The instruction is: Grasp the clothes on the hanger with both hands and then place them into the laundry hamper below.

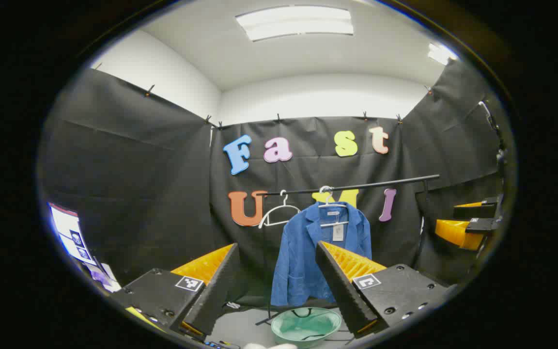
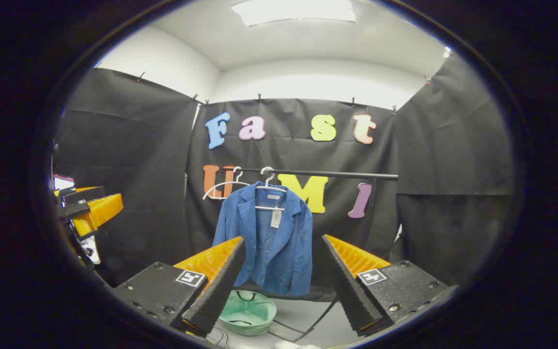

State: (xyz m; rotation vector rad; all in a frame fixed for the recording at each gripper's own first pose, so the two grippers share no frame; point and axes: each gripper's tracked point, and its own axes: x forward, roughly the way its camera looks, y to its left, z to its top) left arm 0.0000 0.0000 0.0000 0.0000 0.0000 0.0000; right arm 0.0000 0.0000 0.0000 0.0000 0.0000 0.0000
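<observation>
Seen in the left gripper view, from left to right: a bare white hanger (image 1: 279,213) on the black rail (image 1: 356,185), then a blue jacket (image 1: 315,252) on its own hanger (image 1: 330,206), with a pale green laundry hamper (image 1: 306,327) on the floor just below it. Left gripper (image 1: 274,281) spread wide, nothing between the fingers, well short of the jacket; hem and right edge of the jacket partly hidden behind the right-hand finger. Far right, the other gripper, held apart. In the right gripper view, at far left, the left gripper again; then the jacket (image 2: 267,240) hanging in the gap between the fingers, far off. Right gripper (image 2: 279,281) also splayed wide and empty. Hamper (image 2: 247,312) low, beside the left-hand finger, beneath the jacket.
</observation>
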